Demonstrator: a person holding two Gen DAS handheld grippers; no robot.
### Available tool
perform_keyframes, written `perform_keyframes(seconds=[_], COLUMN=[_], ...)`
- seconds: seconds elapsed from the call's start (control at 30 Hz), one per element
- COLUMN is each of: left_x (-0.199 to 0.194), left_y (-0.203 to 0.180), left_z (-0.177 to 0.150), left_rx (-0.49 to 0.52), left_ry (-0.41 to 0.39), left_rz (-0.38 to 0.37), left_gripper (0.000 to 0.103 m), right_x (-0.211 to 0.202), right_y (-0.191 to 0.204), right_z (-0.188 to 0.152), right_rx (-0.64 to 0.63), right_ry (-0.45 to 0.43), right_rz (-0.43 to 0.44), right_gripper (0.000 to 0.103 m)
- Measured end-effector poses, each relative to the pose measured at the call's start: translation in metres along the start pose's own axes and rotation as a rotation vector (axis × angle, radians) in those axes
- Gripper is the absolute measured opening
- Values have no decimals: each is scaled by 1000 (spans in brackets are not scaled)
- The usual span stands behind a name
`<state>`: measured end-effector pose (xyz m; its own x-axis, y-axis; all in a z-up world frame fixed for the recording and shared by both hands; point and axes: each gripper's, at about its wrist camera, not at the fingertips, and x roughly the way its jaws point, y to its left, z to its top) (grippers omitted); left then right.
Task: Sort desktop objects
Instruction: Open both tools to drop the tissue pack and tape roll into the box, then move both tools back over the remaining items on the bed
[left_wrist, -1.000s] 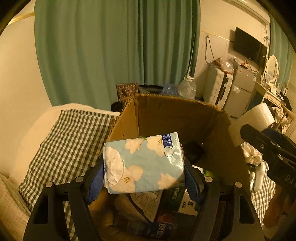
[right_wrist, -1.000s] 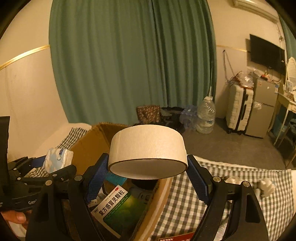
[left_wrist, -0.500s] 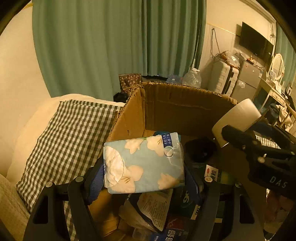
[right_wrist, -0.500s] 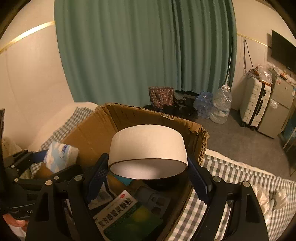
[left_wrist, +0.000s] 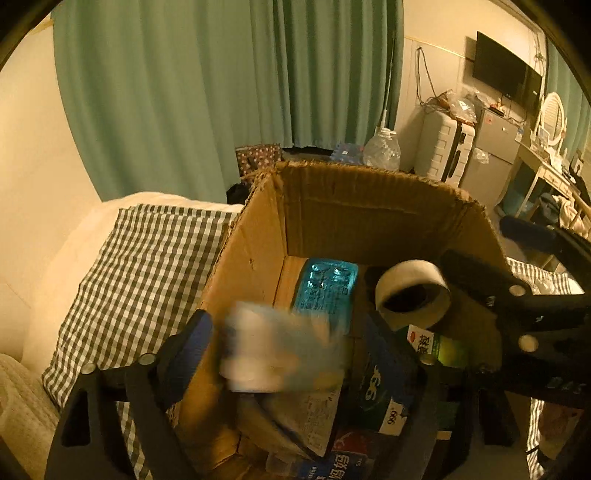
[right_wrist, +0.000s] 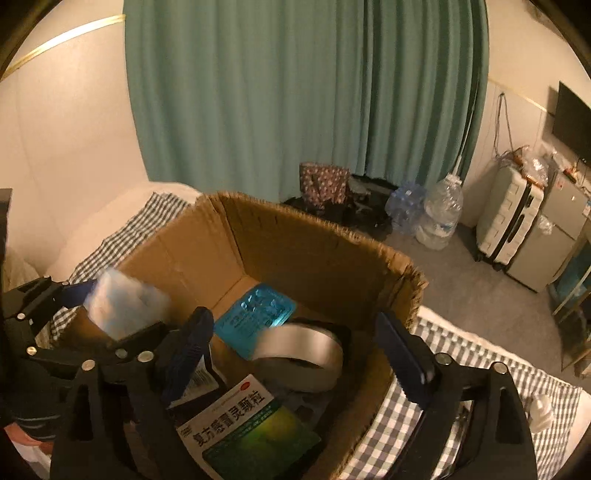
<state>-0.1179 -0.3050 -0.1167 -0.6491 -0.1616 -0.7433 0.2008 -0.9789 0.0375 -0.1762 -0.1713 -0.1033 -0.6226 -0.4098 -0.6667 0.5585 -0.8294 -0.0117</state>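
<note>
Both hand-held grippers hang over an open cardboard box (right_wrist: 325, 254) that sits on a bed covered with a green-and-white checked sheet (left_wrist: 147, 266).

The left hand-held gripper (left_wrist: 291, 350) has just been opening its jaws. The floral tissue pack (left_wrist: 280, 350) shows as a pale blue-and-white blur between its blue pads (left_wrist: 192, 343), with a gap on either side, so it is loose and not pinched. From the right wrist view the same pack (right_wrist: 125, 306) is a smear above the box's left wall.

The right hand-held gripper (right_wrist: 295, 350) has likewise just been opening its jaws, which stand wide apart. The roll of tape (right_wrist: 299, 354) lies lower down inside the box, blurred, clear of both pads. In the left wrist view the roll (left_wrist: 412, 291) is tilted, with its dark core facing the camera.

Inside the box there is also a blue blister pack of pills (right_wrist: 255, 314) against the far corner, and a green-and-white medicine box (right_wrist: 243, 424) with Chinese lettering lies near the front. More cartons and printed leaflets fill the bottom; I cannot make them out.

Beyond the box hang green curtains (right_wrist: 295, 92). A large water bottle (right_wrist: 441, 218) stands on the floor, with a white suitcase (right_wrist: 506, 221) to its right.
</note>
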Motion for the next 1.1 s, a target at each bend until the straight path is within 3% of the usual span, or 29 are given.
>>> perform_keyframes(seconds=[0.17, 0.57, 0.8, 1.0, 1.1], left_x=[-21, -87, -131, -156, -168], left_y=[-8, -36, -72, -105, -122], left_z=[5, 16, 23, 23, 23], left_rx=[17, 42, 70, 95, 102], left_ry=[-50, -200, -281, -303, -319], left_rz=[1, -1, 1, 15, 9], left_gripper=[98, 103, 103, 103, 103], right_x=[-32, -125, -184, -220, -236], right_y=[-10, -58, -100, -137, -149], right_z=[5, 10, 5, -10, -18], right_rx=[30, 140, 225, 301, 278], right_ry=[-59, -160, -210, -174, -178], right_rz=[-30, -118, -154, -143, -169], right_gripper=[91, 94, 98, 99, 99])
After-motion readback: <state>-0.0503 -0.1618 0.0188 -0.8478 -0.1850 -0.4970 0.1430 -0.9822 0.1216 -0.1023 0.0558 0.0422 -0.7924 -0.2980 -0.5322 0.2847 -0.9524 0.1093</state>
